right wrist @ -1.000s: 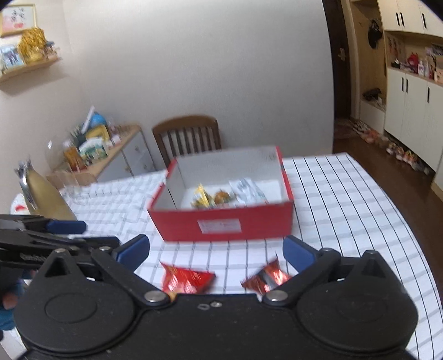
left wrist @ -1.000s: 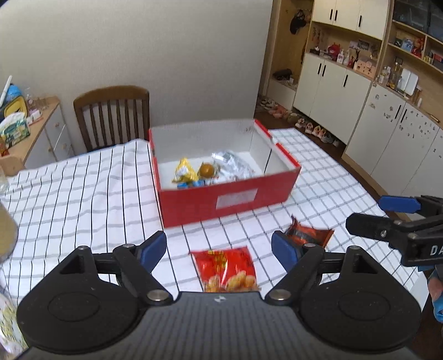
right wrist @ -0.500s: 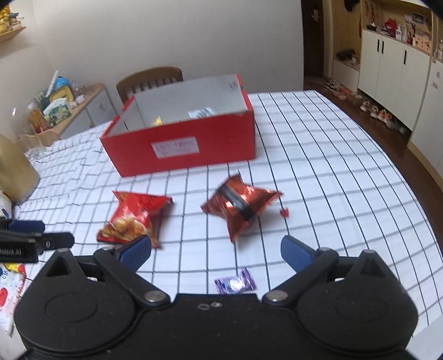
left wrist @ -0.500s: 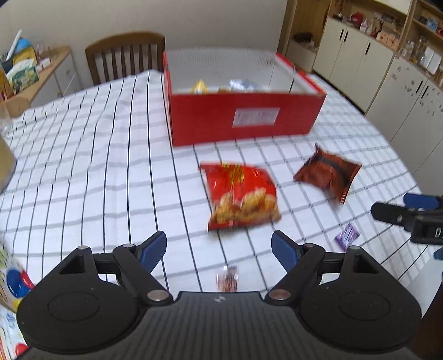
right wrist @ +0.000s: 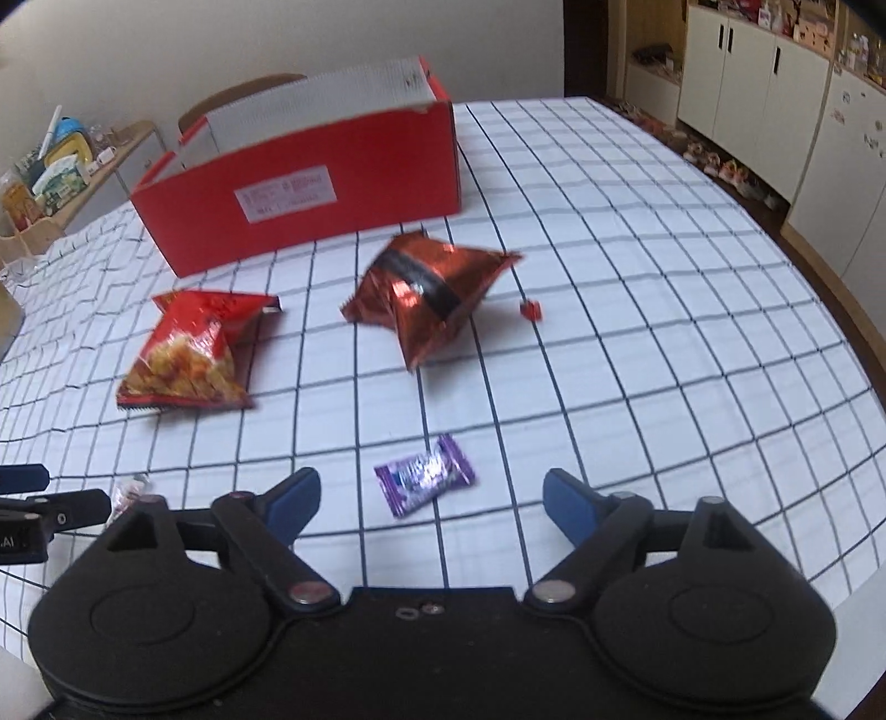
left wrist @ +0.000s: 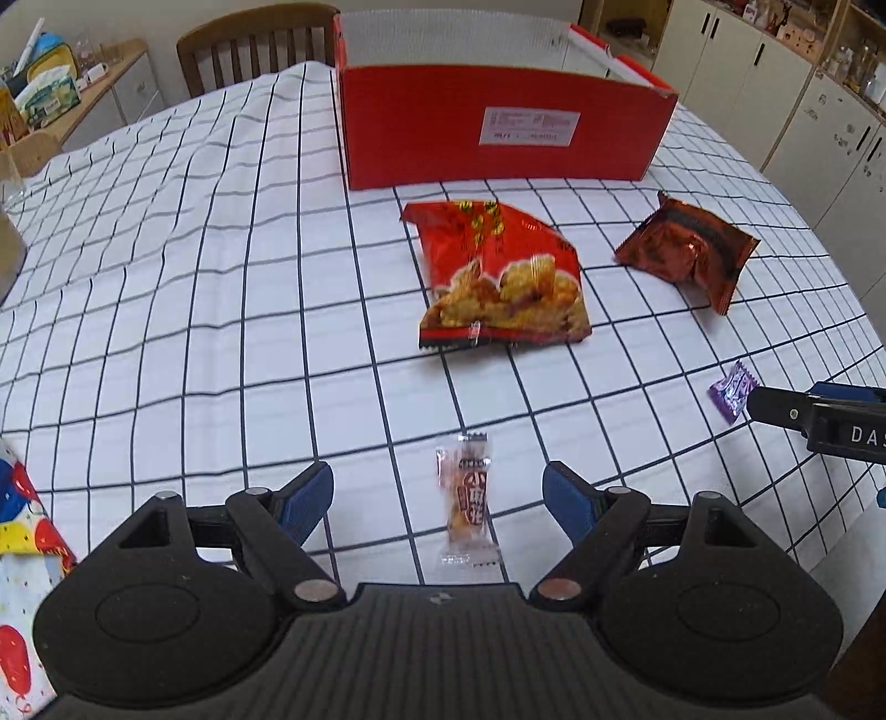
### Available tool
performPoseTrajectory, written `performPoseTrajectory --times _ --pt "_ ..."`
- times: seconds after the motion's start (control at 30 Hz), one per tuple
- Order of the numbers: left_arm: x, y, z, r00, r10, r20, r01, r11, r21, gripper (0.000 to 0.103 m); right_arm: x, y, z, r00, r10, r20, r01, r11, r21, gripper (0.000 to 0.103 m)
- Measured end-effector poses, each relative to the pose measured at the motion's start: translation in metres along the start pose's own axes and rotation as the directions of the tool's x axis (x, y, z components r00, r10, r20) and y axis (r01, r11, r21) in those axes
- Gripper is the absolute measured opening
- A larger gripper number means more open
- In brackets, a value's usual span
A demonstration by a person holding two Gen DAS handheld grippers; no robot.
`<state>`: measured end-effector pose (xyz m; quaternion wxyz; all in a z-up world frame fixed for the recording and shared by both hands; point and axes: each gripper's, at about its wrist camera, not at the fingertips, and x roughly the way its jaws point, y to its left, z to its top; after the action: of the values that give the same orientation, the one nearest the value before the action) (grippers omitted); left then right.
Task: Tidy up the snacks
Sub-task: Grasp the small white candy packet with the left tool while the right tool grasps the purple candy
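A red cardboard box (left wrist: 498, 133) (right wrist: 310, 199) stands at the far side of the checked tablecloth. In front of it lie a red snack bag (left wrist: 498, 277) (right wrist: 194, 349) and a dark red foil bag (left wrist: 686, 249) (right wrist: 432, 288). A small clear-wrapped candy (left wrist: 468, 493) lies between the open fingers of my left gripper (left wrist: 437, 493), which hovers low over it. A purple candy (right wrist: 423, 473) (left wrist: 731, 387) lies between the fingers of my right gripper (right wrist: 429, 495); its jaws are closing, and the pads are still apart from the candy.
A tiny red piece (right wrist: 531, 309) lies right of the foil bag. A wooden chair (left wrist: 255, 39) stands behind the table, a sideboard (left wrist: 72, 94) with clutter at the left, white cabinets (right wrist: 775, 99) at the right. A colourful bag (left wrist: 22, 554) lies at the left table edge.
Both grippers have come down and tilted toward the table, so the box's inside is out of sight and the two small candies now lie between the fingers. The right jaws have narrowed a little.
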<state>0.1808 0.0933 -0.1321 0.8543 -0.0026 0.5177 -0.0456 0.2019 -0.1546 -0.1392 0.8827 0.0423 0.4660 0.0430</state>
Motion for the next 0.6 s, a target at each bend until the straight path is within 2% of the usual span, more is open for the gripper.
performPoseTrajectory --times 0.3,0.43,0.53,0.6 --pt "0.012 -0.001 -0.008 1.000 0.007 -0.030 -0.007 1.000 -0.013 0.082 0.018 -0.005 -0.002 0.999 0.017 -0.038 -0.016 1.000 0.027 0.066" --pt "0.012 0.000 -0.009 1.000 0.000 -0.024 0.000 1.000 -0.016 0.082 0.025 -0.004 -0.001 0.998 0.029 -0.059 -0.027 0.999 0.029 0.062" --pt "0.012 -0.001 -0.009 1.000 -0.015 -0.025 0.015 1.000 -0.012 0.075 0.029 -0.003 0.001 0.997 0.034 -0.067 -0.032 0.999 0.031 0.061" --pt "0.013 -0.001 -0.009 0.999 -0.018 -0.029 0.018 1.000 -0.012 0.074 0.031 -0.002 0.003 0.997 0.036 -0.069 -0.035 0.999 0.024 0.061"
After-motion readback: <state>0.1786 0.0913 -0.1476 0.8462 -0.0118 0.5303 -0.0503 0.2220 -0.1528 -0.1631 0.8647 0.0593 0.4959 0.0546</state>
